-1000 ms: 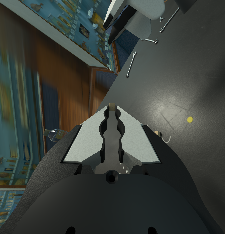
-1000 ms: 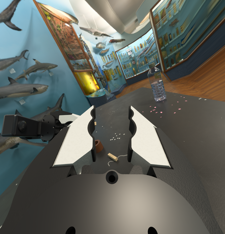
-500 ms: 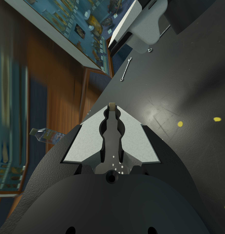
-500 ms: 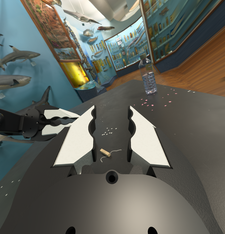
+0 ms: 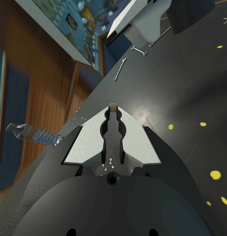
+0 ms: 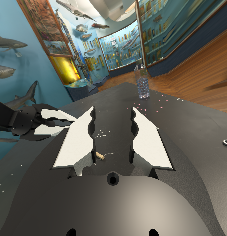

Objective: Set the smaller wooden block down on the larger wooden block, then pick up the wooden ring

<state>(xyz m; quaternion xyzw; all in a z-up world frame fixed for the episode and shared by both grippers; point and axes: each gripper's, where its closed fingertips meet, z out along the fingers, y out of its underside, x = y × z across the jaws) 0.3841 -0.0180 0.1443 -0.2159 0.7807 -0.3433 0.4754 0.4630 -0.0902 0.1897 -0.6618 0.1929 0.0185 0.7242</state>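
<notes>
Wooden blocks unstacked: desk (image 6: 187, 127) fills frame; right tool (image 6: 112, 111), jaws apart, centre; left tool (image 5: 113, 108) clamps smaller block (image 5: 113, 107) mid-frame; larger block (image 6: 100, 155) lies lower centre. Stacking, ring pickup remain; ring unseen.

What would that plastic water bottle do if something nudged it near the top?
The water bottle would probably tip: it stands upright, tall and narrow on a small base. It looks only about half full, so likely light and easy to shove. Once down, its round body could roll across the dark table, and it stands close to the far edge.
</notes>
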